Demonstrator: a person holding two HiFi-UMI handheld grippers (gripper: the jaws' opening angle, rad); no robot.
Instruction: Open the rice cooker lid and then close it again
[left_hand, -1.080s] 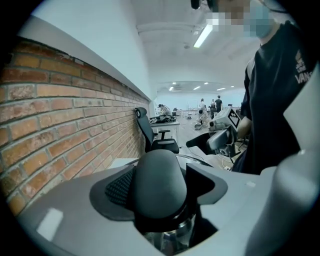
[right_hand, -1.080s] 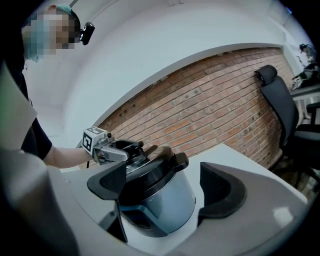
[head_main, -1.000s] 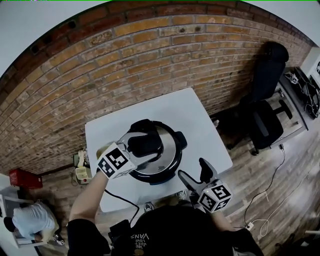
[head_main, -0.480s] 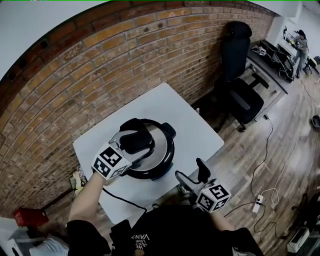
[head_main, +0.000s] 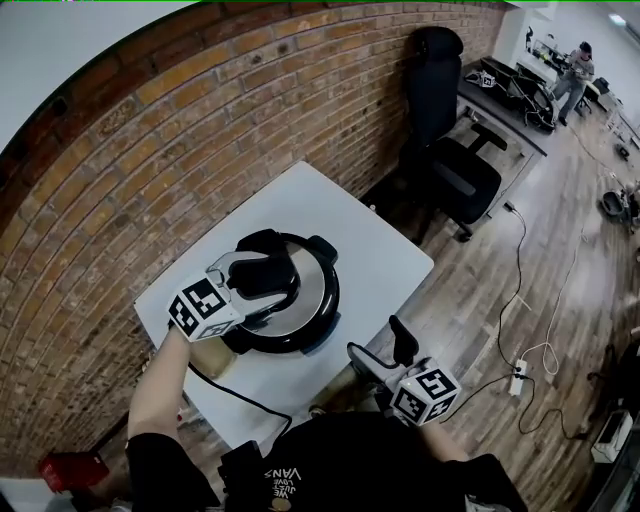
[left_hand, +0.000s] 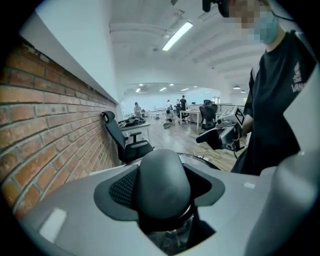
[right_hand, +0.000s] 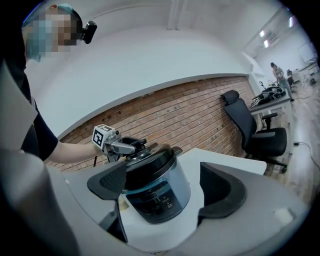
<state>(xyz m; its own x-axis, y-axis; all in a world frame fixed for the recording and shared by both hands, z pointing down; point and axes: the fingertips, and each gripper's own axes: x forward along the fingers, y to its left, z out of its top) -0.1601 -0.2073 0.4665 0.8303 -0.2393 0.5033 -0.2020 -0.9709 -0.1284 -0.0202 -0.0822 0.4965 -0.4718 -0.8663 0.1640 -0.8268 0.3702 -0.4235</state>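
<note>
Left claw (head_main: 273, 278) has twisted slightly, clamped on lid handle (left_hand: 162, 175). Rice cooker (right_hand: 157, 195) sits mid-surface (head_main: 375, 250), lid (head_main: 315, 295) still down, probably unlocking. Right claw (head_main: 385, 347) open, empty, at cooker's 5 o'clock.

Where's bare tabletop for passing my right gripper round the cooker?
Bare table between the rice cooker and the edge toward the office chair, and the far corner by the brick wall. Crowded: the left gripper clamps the lid handle; the cord crosses the near side.
</note>
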